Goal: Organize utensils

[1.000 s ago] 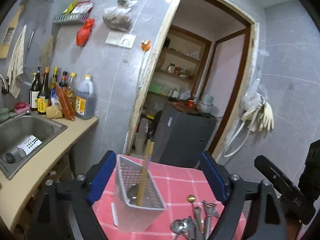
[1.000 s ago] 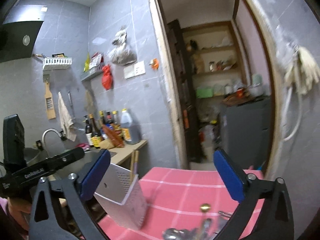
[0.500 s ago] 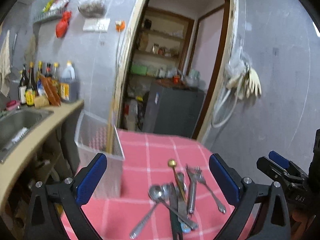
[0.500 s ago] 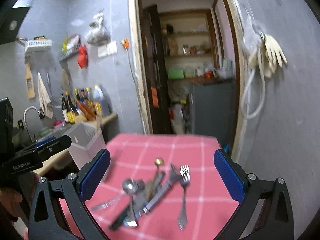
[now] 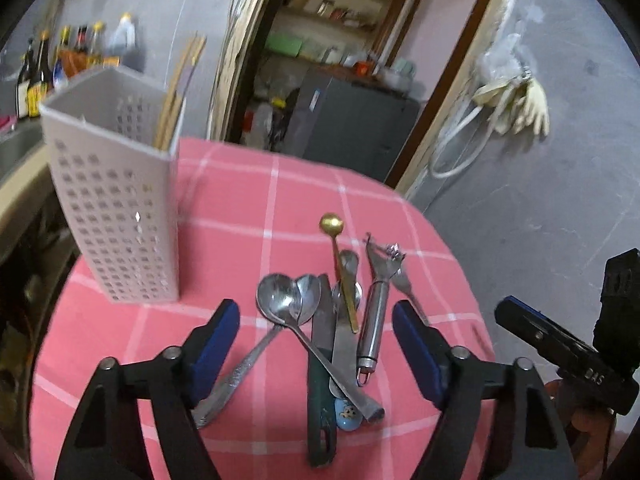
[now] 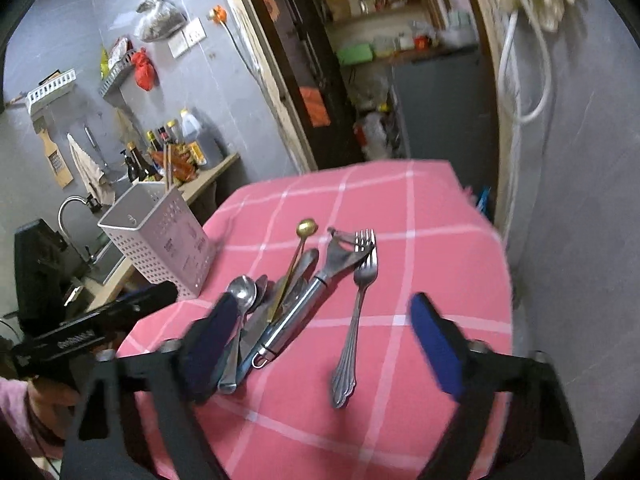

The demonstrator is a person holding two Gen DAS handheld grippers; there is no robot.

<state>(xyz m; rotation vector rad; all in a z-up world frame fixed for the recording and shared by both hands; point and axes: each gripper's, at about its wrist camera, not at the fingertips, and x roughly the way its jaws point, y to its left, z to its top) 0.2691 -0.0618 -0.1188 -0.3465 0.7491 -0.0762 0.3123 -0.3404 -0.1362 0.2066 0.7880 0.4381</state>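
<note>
Both grippers are dipping toward the pink-checked worktop (image 5: 240, 208) compared with a second ago, when they were looking at the doorway and wall — the utensil pile (image 5: 332, 320) is now filling the lower middle of both views.

The left gripper (image 5: 316, 344) is narrowing its fingers (image 5: 214, 340) with nothing pinched; the pile is lying beyond and between their tips, apart from the pads. The right gripper (image 6: 332, 340) is closing too, empty, with the fork (image 6: 356, 312) lying alone between its fingers, just right of the heap.

The trouble I'm expecting comes from the heap itself: spoons (image 5: 288, 300), a knife (image 5: 322, 360), the peeler (image 5: 374, 312) and the gold spoon (image 5: 340, 264) are crossing one another, so a pinch there risks dragging a neighbour or lifting two at once. Flat metal on cloth is also likely to slip out. Working so near each other, the grippers could collide.

The white perforated holder (image 5: 116, 216) is standing upright to the left of the pile, chopsticks (image 5: 176, 92) already inside — a knock could tip it.
</note>
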